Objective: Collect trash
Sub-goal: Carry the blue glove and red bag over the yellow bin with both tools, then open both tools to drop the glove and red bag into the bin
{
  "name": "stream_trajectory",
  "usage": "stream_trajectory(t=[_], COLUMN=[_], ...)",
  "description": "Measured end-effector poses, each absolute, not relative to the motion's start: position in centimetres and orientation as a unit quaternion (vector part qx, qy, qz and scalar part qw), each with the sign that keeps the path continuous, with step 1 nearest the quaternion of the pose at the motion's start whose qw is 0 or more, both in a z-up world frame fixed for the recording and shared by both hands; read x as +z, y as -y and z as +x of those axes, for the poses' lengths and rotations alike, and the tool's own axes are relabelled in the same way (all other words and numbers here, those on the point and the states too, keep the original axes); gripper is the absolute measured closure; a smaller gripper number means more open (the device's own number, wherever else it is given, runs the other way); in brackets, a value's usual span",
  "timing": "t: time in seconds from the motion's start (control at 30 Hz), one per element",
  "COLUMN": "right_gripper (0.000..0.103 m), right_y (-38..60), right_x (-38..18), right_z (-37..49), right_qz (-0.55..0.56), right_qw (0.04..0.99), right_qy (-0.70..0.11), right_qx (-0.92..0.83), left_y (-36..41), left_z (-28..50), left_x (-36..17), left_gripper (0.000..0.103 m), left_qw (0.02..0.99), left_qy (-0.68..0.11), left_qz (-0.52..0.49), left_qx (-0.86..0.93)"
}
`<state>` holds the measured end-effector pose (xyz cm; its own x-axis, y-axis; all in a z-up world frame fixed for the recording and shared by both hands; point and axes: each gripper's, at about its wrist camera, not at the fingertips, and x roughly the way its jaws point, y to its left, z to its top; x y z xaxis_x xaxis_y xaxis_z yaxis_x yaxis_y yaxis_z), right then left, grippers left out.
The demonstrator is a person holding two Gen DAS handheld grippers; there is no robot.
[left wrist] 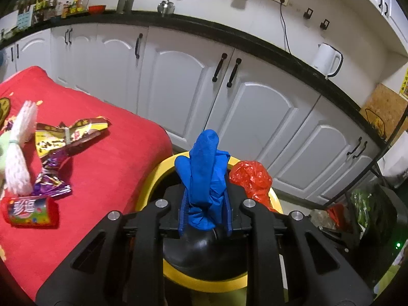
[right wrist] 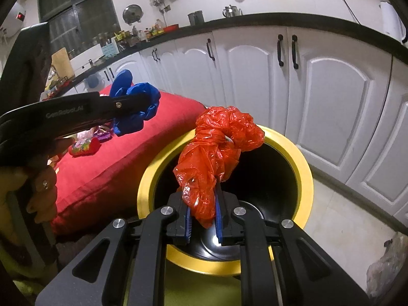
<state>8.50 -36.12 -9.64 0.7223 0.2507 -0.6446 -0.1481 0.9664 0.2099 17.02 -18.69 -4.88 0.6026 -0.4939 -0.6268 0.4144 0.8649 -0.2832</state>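
Both loads hang above the yellow bin [right wrist: 303, 176]: left tongs [left wrist: 205, 219] clamp a blue glove [left wrist: 204, 168], right tongs [right wrist: 202, 219] clamp a red bag [right wrist: 214, 153]. Next, release both; wrappers [left wrist: 68, 137] wait beside the bin.

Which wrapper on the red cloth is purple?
The shiny purple wrapper, crumpled between the yellow-brown wrapper and the red wrapper with rainbow print.

The bin [left wrist: 163, 173] is lying mostly hidden behind the left gripper [left wrist: 205, 216]; left of it, the white net [left wrist: 17, 153] is running off-frame.
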Motion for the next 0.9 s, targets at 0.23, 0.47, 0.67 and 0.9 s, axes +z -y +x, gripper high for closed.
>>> stream_trajectory(t=[0.23, 0.47, 0.67, 0.9], right_gripper=[0.08, 0.054, 0.047, 0.042], right_y=[37.2, 38.0, 38.2, 37.4], right_x=[-10.2, -10.6, -10.0, -8.7], right_z=[8.8, 8.7, 8.2, 8.1], right_qz=[0.09, 0.106, 0.103, 0.092], right_qw=[0.922, 0.921, 0.93, 0.939], right_qy=[-0.365, -0.367, -0.347, -0.323], right_qx=[0.093, 0.073, 0.062, 0.074], left_y=[19.4, 19.2, 17.9, 15.3], left_z=[17.8, 18.2, 17.8, 16.9], left_x=[-5.5, -5.7, -5.1, -4.2], left_gripper=[0.074, 0.043, 0.011, 0.011], left_qw=[0.889, 0.886, 0.899, 0.916], left_qy=[-0.377, -0.381, -0.366, -0.348], left_qz=[-0.056, -0.067, -0.074, -0.077], left_qx=[-0.256, -0.255, -0.229, -0.186])
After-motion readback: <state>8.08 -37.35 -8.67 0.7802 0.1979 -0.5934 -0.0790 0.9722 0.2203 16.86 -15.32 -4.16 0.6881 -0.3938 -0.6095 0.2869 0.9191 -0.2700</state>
